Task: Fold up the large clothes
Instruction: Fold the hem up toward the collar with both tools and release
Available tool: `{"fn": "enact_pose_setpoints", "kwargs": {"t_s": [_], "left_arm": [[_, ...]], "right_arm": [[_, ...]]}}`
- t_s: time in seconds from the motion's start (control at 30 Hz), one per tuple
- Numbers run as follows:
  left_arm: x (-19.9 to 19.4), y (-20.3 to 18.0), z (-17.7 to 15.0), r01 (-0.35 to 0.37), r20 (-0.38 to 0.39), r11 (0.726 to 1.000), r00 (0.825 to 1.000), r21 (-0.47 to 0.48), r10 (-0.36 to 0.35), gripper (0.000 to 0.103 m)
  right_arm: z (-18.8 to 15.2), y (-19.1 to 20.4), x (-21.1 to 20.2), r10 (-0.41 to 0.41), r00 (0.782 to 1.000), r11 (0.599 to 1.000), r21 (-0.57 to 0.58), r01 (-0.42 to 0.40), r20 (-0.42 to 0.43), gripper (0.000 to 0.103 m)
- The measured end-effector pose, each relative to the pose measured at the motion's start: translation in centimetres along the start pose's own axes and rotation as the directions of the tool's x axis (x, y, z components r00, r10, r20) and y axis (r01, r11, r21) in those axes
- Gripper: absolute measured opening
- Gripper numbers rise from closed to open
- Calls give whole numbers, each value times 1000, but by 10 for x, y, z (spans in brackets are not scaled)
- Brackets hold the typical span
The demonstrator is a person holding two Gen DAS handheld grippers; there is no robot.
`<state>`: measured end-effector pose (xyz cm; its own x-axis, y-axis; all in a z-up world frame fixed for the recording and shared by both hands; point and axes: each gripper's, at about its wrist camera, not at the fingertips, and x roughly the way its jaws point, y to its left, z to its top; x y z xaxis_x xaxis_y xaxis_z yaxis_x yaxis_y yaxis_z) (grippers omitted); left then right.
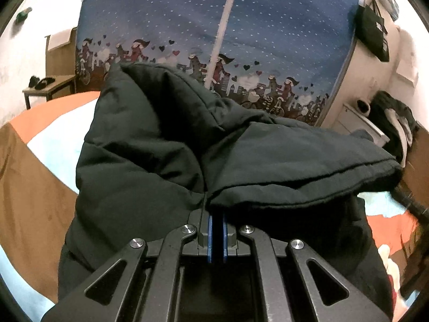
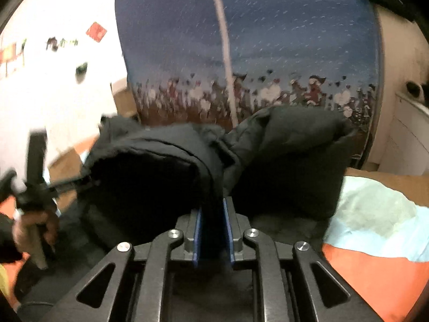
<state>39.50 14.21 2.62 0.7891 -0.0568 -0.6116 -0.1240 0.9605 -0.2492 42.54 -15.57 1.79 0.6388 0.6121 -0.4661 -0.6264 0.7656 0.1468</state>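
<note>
Above the bed (image 1: 40,166), I hold the black jacket (image 1: 150,145) lifted, its hem pinched in my left tool (image 1: 217,220) and thicker folds clamped in my right tool (image 2: 213,214).

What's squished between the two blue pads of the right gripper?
A thick fold of the black jacket fills the gap between the right gripper's blue pads, seen in the right wrist view.

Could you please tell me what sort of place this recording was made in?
Most likely a bedroom at home. A black jacket is being folded over a bed with orange, brown and pale blue bedding, in front of a blue cartoon-print curtain, with a small side table nearby.
</note>
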Motion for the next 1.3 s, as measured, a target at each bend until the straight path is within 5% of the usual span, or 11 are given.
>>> {"fn": "enact_pose_setpoints", "kwargs": {"t_s": [0.13,0.23,0.33,0.5,0.67,0.8,1.0,1.3], "left_arm": [[4,-1,-2,-9,-4,1000,1000,28,9,3],[8,-1,-5,-14,-11,999,1000,44,15,3],[7,-2,-6,-8,-21,998,1000,65,10,3],[1,-6,-7,-38,-46,995,998,91,43,6],[-18,-1,-12,-47,-88,997,995,65,52,11],[-52,2,-17,-26,-32,999,999,30,27,52],[-58,-20,4,-19,9,996,1000,91,19,53],[24,-36,21,-77,-96,994,992,83,85,53]], "right_arm": [[30,-5,-17,-19,996,1000,-19,20,85,45],[60,-4,0,8,997,1000,9,-8,83,51],[76,3,39,48,999,999,10,-48,5,51],[55,19,95,32,985,999,-36,-38,-167,51],[24,23,103,12,978,997,-78,-29,-209,51],[17,26,100,6,976,995,-97,-27,-217,51],[16,27,98,6,977,995,-99,-28,-215,51],[2,26,91,-39,973,989,-148,5,-228,51]]}}
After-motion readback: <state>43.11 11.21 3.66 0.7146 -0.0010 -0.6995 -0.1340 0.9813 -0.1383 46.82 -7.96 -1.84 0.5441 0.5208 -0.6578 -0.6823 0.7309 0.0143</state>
